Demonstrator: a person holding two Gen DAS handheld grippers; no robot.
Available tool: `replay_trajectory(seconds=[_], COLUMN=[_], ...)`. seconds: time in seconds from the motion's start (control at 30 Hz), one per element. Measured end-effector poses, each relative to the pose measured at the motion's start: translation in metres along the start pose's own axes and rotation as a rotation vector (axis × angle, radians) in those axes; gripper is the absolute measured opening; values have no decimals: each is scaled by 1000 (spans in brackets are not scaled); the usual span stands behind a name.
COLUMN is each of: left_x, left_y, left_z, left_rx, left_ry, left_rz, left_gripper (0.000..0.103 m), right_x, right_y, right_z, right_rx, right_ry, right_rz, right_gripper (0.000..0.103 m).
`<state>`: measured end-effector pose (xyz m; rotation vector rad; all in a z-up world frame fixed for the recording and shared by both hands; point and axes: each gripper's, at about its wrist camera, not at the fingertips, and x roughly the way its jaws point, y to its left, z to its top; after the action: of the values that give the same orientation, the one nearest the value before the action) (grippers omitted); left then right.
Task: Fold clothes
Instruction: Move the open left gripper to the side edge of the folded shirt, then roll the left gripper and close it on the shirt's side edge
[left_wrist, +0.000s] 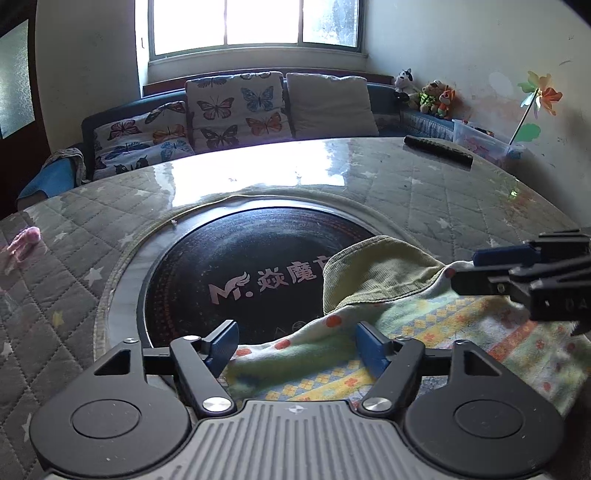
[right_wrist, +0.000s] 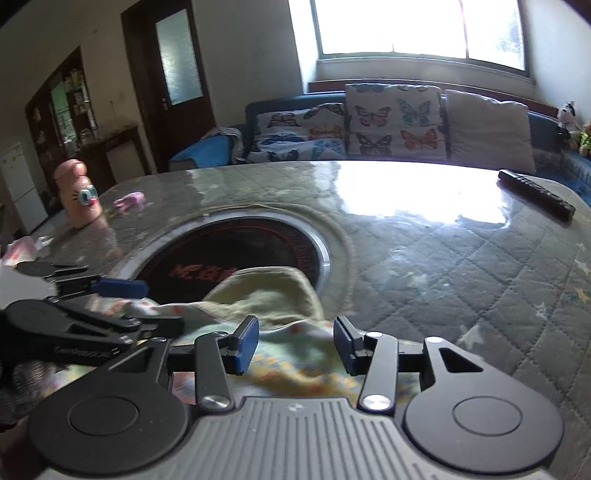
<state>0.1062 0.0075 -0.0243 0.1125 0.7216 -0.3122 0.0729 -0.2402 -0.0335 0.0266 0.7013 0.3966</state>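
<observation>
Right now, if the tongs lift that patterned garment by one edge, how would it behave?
The garment would likely hang limp: it already lies in soft rumpled folds. Probably light, thin cloth. Its green cuff may drag over the dark round plate in the table.

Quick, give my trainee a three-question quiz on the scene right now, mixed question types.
1. True or false: the left gripper is shut on the patterned garment.
2. What does the garment's far edge overlap? A) round black cooktop B) remote control C) pink toy
3. Fill in: the right gripper has its fingers ____.

Key: 1 false; 2 A; 3 open
</observation>
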Motion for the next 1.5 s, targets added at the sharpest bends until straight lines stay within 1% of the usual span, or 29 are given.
replay_trajectory(seconds=[0.03,0.1,0.13,0.17,0.3,0.33,0.43,0.6,0.7,0.83,0.93,1.0,1.17,1.23,1.33,1.43,1.5], left_x=[-3,-10,-14,-18,-32,-35,-45,-57,-65,-77,-83,-84,-81,-79,-77,-77,-77], left_y=[0,2,3,4,7,8,12,23,30,39,43,44,43,43,40,41,42], left_z=[-1,-3,-4,-6,-16,-19,-27,-35,-38,-41,-47,-51,-61,-64,-66,-67,-68], left_rx=[-1,-3,-5,-5,3,3,-11,-51,-72,-97,-125,-139,-165,-175,-172,-169,-172], left_ry=[-6,-19,-26,-33,-52,-54,-63,-74,-81,-103,-104,-94,-67,-57,-46,-42,-42], left_rz=[5,15,17,21,47,52,59,68,77,87,95,100,108,110,115,123,127], left_gripper=[83,86,89,94,100,103,103,103,103,103,103,103,103,103,103,103,103], right_x=[-3,-8,-10,-13,-22,-24,-29,-37,-44,-53,-52,-54,-69,-66,-59,-64,-67], right_y=[5,15,19,23,41,45,55,78,87,92,94,95,96,97,97,96,97], right_z=[-2,-7,-10,-13,-25,-28,-36,-59,-64,-62,-67,-72,-73,-77,-84,-80,-77], right_rx=[-12,-38,-49,-59,-111,-124,-161,-279,-322,-305,-288,-291,-269,-262,-264,-254,-251], right_ry=[1,5,8,11,15,18,21,12,4,-3,7,7,-15,7,36,35,18], right_rz=[7,22,31,39,55,59,66,35,24,58,54,47,90,119,120,128,140], right_gripper=[52,53,54,56,57,58,59,63,63,63,63,63,62,62,63,62,62])
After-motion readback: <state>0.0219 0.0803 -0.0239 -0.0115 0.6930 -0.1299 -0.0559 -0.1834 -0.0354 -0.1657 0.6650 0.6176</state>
